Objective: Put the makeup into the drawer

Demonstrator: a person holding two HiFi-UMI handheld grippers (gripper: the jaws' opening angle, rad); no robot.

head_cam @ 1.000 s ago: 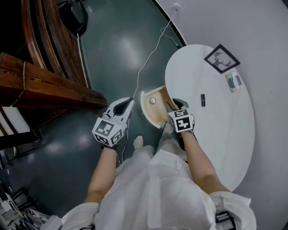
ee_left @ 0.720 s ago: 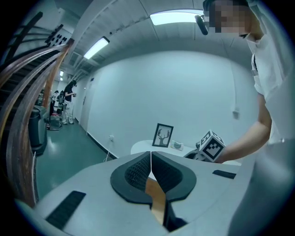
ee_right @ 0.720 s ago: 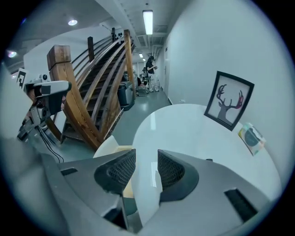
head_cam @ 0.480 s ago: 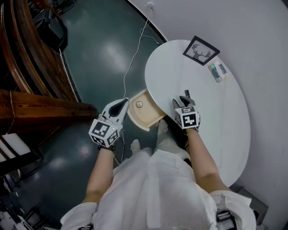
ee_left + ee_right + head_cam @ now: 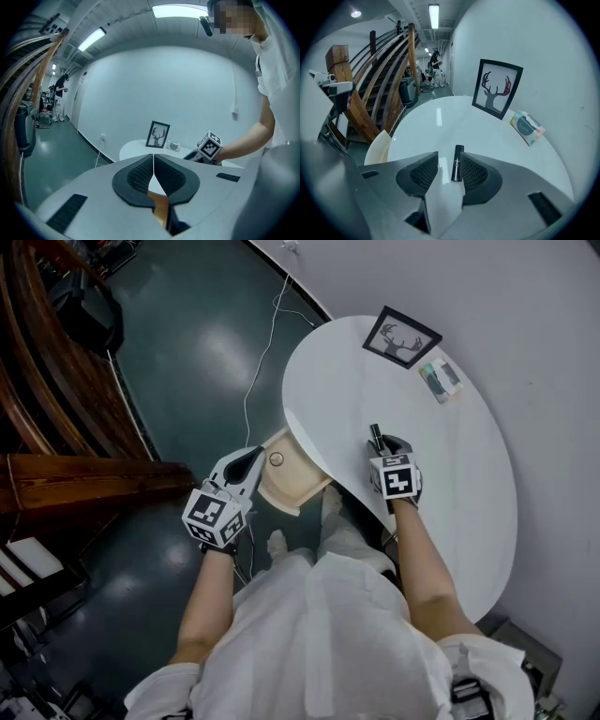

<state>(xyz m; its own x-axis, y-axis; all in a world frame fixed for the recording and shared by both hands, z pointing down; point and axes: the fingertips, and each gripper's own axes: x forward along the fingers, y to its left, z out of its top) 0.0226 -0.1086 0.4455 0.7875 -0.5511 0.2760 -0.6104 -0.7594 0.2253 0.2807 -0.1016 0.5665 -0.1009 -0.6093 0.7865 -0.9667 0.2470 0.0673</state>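
A black makeup tube [image 5: 457,162] lies on the white oval table [image 5: 440,126]. My right gripper [image 5: 449,161] stands open around it, with the tube close to the right pad and not pressed. In the head view the tube [image 5: 376,437] pokes out ahead of the right gripper [image 5: 382,446]. The cream drawer [image 5: 292,482] is pulled out from under the table's left edge. My left gripper [image 5: 253,459] hovers just left of the drawer front. Its pads meet at the tips [image 5: 153,158] with nothing held, and the drawer [image 5: 160,206] shows through the gap below them.
A framed deer picture [image 5: 401,337] and a small tissue pack [image 5: 440,379] sit at the table's far side by the wall. A white cable [image 5: 262,343] runs over the dark floor. Curved wooden beams [image 5: 84,474] stand at the left. My legs are below the drawer.
My right gripper has moved from above the drawer out over the table, and now straddles the black tube. The left gripper has stayed beside the drawer front, shifting slightly.
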